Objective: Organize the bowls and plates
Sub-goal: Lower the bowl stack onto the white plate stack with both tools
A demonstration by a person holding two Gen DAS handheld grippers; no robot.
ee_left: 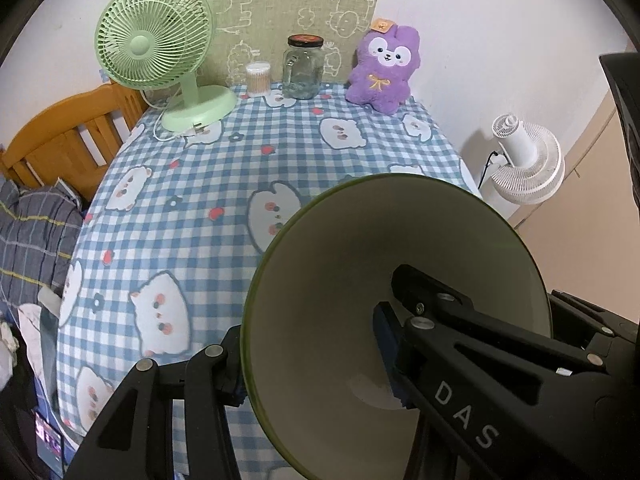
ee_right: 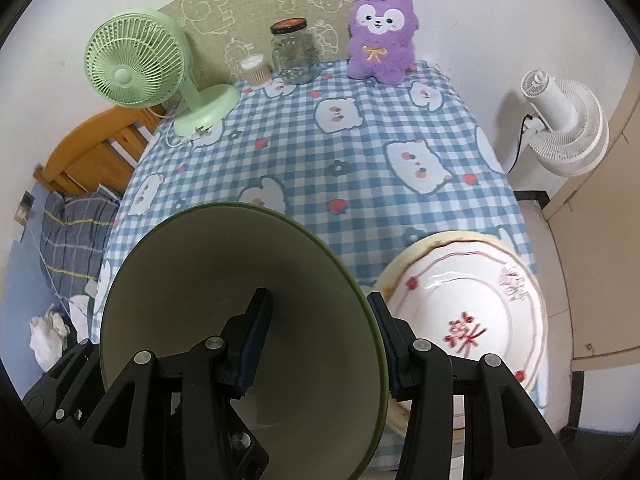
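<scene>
Both the left tongs [ee_left: 320,360] and right tongs [ee_right: 320,344] pinch opposite rims of one green-rimmed cream ceramic bowl [ee_right: 240,320], held above the checked counter [ee_right: 360,152]. At near right sits a white red-patterned plate [ee_right: 472,304]; the bowl seemingly remains unplaced.

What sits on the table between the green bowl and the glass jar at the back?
Nothing: in the right wrist view only bare checked tablecloth lies between the green bowl and the glass jar. The left wrist view agrees.
</scene>
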